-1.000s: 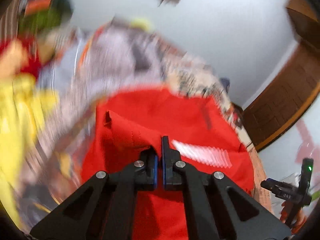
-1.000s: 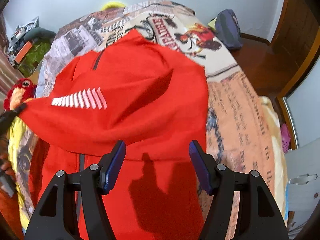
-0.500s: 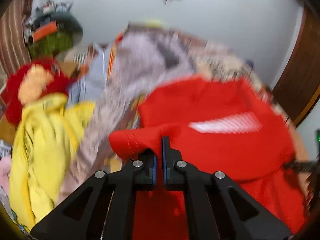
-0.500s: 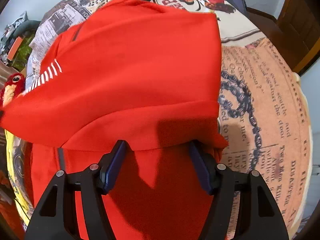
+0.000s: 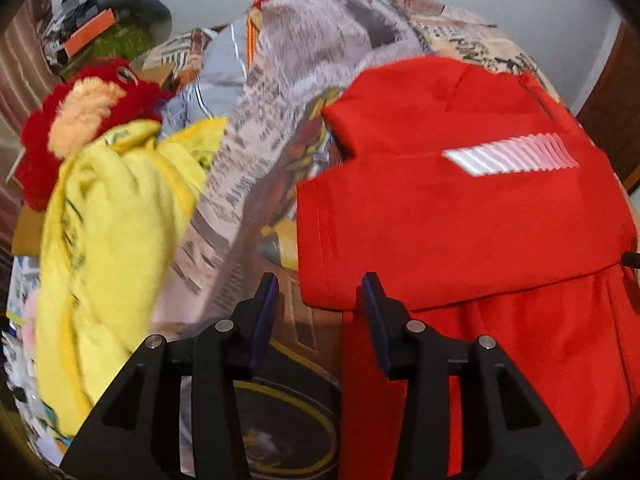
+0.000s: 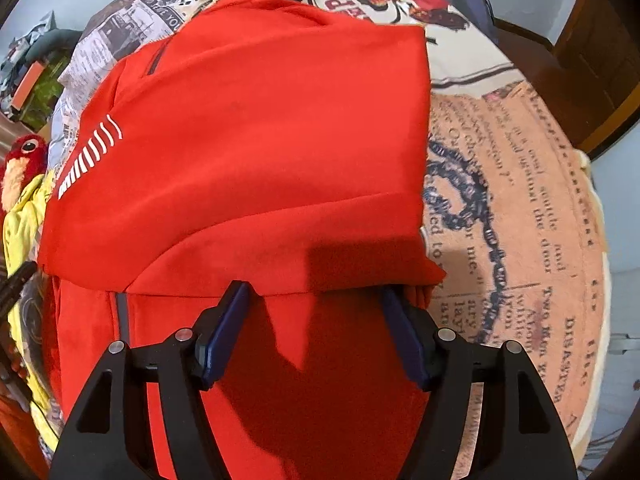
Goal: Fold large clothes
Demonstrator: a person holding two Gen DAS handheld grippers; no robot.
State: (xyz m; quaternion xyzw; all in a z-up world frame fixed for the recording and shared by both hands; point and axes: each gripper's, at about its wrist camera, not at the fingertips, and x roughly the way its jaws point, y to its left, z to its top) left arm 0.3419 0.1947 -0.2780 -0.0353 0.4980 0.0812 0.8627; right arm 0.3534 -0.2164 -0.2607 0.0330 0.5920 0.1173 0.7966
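Left wrist view: my left gripper [image 5: 318, 304] has jaws opening, nothing pinched; the red jacket [image 5: 460, 208] lies folded over on the bed [image 5: 260, 152], yellow garment [image 5: 108, 216] to its left. Right wrist view: my right gripper [image 6: 314, 320] has jaws wide, just above the red jacket [image 6: 260, 140], gripping nothing.

One red garment [image 5: 460, 220], one yellow garment [image 5: 104, 248], one red plush toy [image 5: 92, 100] — and two grippers — left [image 5: 318, 300], right [image 6: 316, 312].
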